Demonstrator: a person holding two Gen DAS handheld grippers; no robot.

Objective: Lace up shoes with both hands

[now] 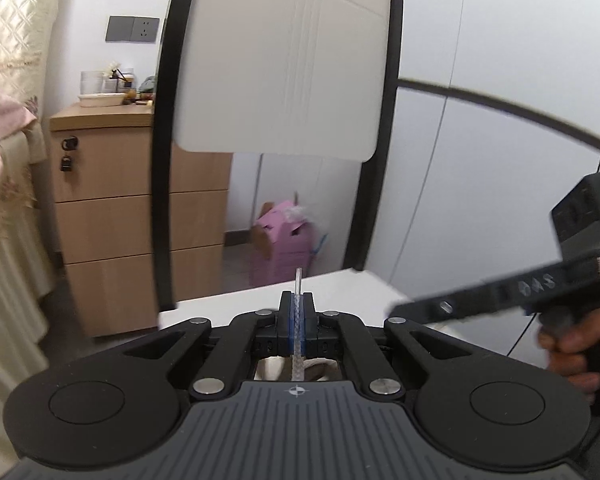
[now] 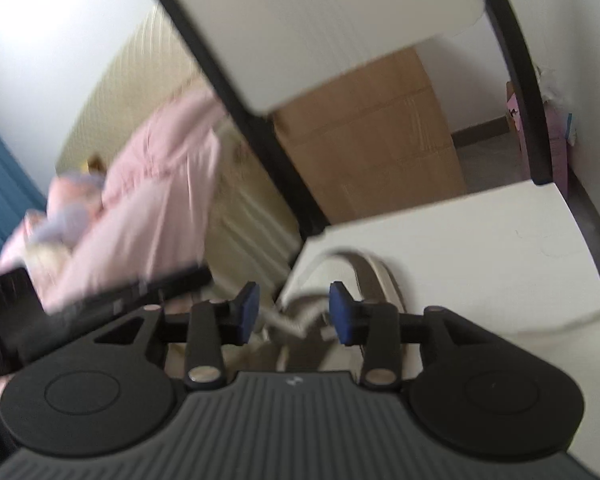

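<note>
1. Left wrist view, nearest: left gripper has its blue pads pressed together on a white braided lace. The clear aglet pokes out past the pad tips, toward the chair seat.
2. Same view, under the jaws: a sliver of pale shoe material shows, too little to read any eyelets.
3. To the right of the clamped lace: right gripper's body, held in a hand, blurred.
4. Right wrist view, nearest: right gripper stands wide open, nothing between its pads.
5. Just beyond those pads: cream shoe on the white chair seat, with loose lace lying slack over its opening. Another strand trails off along the seat to the shoe's right.
6. Progress, judged: lacing unfinished; one end in hand, slack loops at the shoe. How many eyelets are threaded I cannot tell, the frame being blurred.
7. Farthest: chair back, wooden drawers.
</note>
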